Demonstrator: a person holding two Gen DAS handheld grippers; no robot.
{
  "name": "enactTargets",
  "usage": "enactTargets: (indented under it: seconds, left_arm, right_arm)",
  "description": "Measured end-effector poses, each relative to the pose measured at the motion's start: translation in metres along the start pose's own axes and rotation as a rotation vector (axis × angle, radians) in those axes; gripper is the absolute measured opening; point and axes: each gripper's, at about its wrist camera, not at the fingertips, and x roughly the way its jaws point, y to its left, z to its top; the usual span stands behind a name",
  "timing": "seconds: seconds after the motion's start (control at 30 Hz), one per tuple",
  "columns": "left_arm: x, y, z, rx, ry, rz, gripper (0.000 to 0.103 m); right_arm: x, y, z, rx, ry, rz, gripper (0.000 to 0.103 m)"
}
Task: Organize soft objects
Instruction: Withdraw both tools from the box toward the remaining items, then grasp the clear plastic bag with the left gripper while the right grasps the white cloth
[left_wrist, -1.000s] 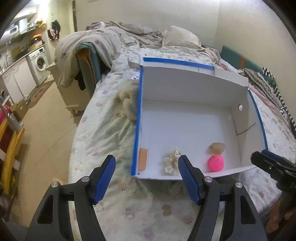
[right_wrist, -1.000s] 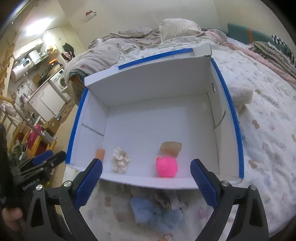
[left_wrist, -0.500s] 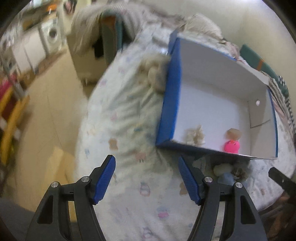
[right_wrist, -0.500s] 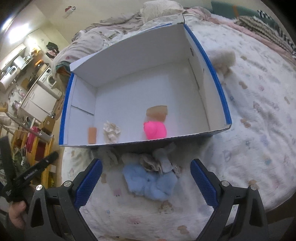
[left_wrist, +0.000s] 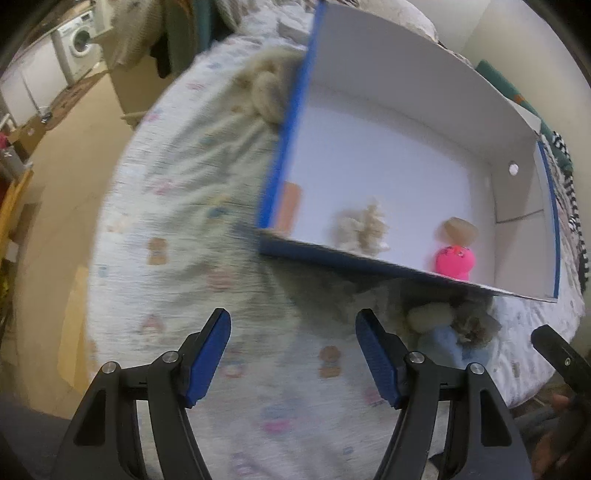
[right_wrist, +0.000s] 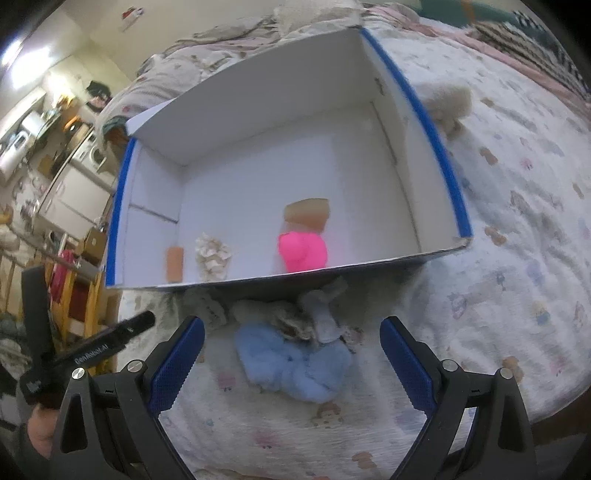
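A white box with blue edges (right_wrist: 439, 147) (left_wrist: 291, 122) lies on the bed. Inside are a pink soft toy (right_wrist: 303, 251) (left_wrist: 453, 260), a tan soft piece (right_wrist: 308, 214) (left_wrist: 458, 230), a cream fluffy toy (right_wrist: 213, 254) (left_wrist: 364, 230) and an orange pad (right_wrist: 174, 263). In front of the box lies a pile of soft things: a light blue plush (right_wrist: 295, 363) (left_wrist: 448, 347) and grey-beige pieces (right_wrist: 291, 319) (left_wrist: 474, 321). My right gripper (right_wrist: 291, 363) is open, just above the blue plush. My left gripper (left_wrist: 293, 354) is open and empty over the bedspread, left of the pile.
A beige fluffy toy (right_wrist: 448, 101) lies on the bed right of the box, and another fluffy beige thing (left_wrist: 264, 83) lies at its left side. The bed's edge drops to the floor (left_wrist: 66, 166) on the left, with a washing machine (left_wrist: 79, 38) beyond.
Both grippers have drawn back and tilted down from the box. The pile of soft things in front of the box has come into view; the right gripper now frames the blue plush.
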Motion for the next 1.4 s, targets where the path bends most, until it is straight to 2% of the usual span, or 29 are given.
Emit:
enactTargets:
  seconds: [0.23,0.4,0.47,0.5,0.53,0.57,0.63,0.77,0.83,0.87,0.9,0.93,0.97,1.0,1.13,1.2,1.3,1.4]
  left_arm:
    - [0.038,-0.04,0.003,0.085,0.054,-0.032,0.067]
    - [0.06,-0.047,0.009,0.065,0.085,-0.038,0.067]
    - [0.069,-0.048,0.01,0.061,0.101,-0.033,0.053]
    - [0.071,-0.048,0.01,0.06,0.105,-0.037,0.036]
    - [0.074,-0.047,0.011,0.058,0.113,-0.039,0.029]
    - [0.075,-0.046,0.012,0.053,0.116,-0.045,0.028]
    - [0.073,-0.044,0.013,0.043,0.114,-0.068,0.024]
    - [0.063,-0.041,0.014,0.047,0.104,-0.058,0.023]
    - [0.055,-0.038,0.012,0.041,0.096,-0.059,0.023]
    - [0.053,-0.037,0.011,0.036,0.095,-0.062,0.023]
    - [0.049,-0.035,0.01,0.032,0.095,-0.063,0.023]
    - [0.045,-0.033,0.008,0.033,0.09,-0.061,0.023]
    - [0.042,-0.032,0.005,0.037,0.086,-0.059,0.023]
    - [0.038,-0.031,0.004,0.043,0.079,-0.055,0.023]
    - [0.023,-0.026,-0.001,0.049,0.054,-0.05,0.023]
    - [0.02,-0.009,0.002,0.043,0.05,-0.05,0.023]
    - [0.012,-0.007,0.0,0.039,0.039,-0.05,0.023]
    - [0.0,-0.01,-0.003,0.068,0.012,-0.036,0.023]
  right_arm:
    - [0.008,-0.028,0.0,0.114,0.048,0.034,0.102]
    - [0.02,-0.051,-0.003,0.221,0.101,0.086,0.102]
    - [0.023,-0.055,-0.003,0.249,0.106,0.097,0.102]
    - [0.023,-0.057,-0.002,0.262,0.105,0.11,0.1]
    - [0.023,-0.058,-0.002,0.268,0.1,0.122,0.097]
    - [0.023,-0.058,-0.001,0.267,0.095,0.132,0.091]
    - [0.024,-0.055,0.0,0.254,0.092,0.131,0.087]
    - [0.035,-0.051,0.002,0.224,0.112,0.124,0.058]
    - [0.043,-0.049,0.002,0.213,0.131,0.108,0.054]
    - [0.047,-0.047,0.004,0.205,0.137,0.101,0.048]
    - [0.051,-0.045,0.005,0.192,0.145,0.096,0.035]
    - [0.054,-0.041,0.006,0.168,0.155,0.085,0.03]
    - [0.055,-0.038,0.006,0.146,0.155,0.069,0.013]
    - [0.053,-0.035,0.006,0.124,0.142,0.051,0.006]
    - [0.035,-0.032,0.005,0.101,0.086,0.075,0.006]
    - [0.024,-0.034,0.001,0.104,0.064,0.092,0.006]
    - [0.009,-0.035,-0.003,0.123,0.045,0.145,0.006]
    - [-0.004,-0.028,-0.004,0.106,0.028,0.161,0.006]
